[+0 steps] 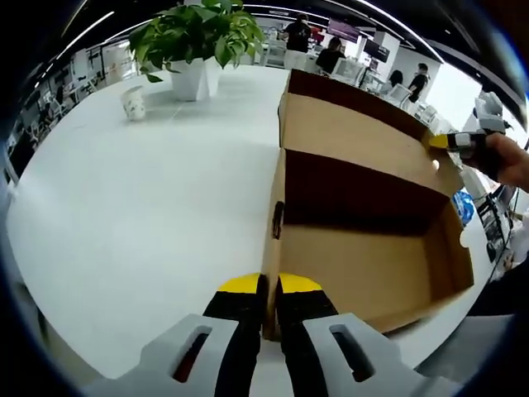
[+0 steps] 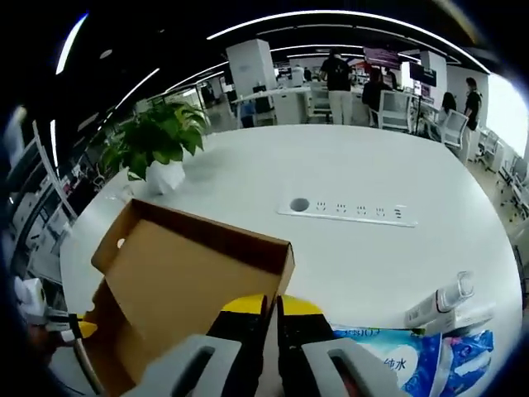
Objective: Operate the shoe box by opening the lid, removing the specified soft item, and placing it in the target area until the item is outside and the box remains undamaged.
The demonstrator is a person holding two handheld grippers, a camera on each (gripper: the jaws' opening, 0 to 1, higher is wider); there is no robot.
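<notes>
Left gripper view: fingers pinch box wall.

blue-white pack | chinese print "纯水" | rest unreadable

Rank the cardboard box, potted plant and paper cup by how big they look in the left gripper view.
1. Cardboard box, largest, though it is also nearest the camera.
2. Potted plant.
3. Paper cup, smallest.

White table; on it: shoe box; potted plant; cup
</notes>
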